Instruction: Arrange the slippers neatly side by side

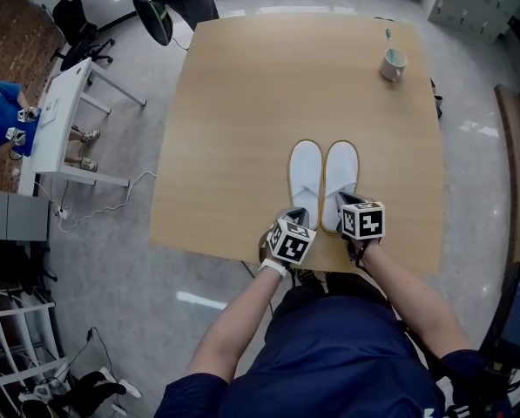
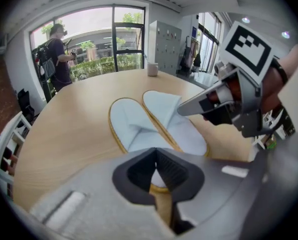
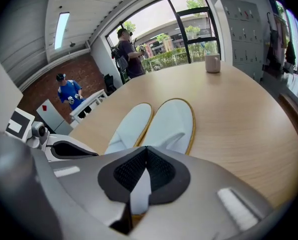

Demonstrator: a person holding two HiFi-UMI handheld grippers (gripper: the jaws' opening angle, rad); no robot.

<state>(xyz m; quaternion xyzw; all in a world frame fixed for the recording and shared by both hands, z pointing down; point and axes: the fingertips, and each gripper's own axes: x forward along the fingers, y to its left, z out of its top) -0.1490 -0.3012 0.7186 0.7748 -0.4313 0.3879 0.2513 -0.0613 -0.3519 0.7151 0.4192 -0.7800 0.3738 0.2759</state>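
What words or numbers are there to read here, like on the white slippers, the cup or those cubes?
No words or numbers can be read here.
The white slippers with tan edging: plain, no label showing.
The black-and-white cubes on the left gripper and right gripper: square patterns only, no letters.
The pale mug: too small to tell.

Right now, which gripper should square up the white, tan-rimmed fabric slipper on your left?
Left, probably. The left gripper is shut on the white left slipper at its heel; the right gripper is shut on the right slipper, across the pair.
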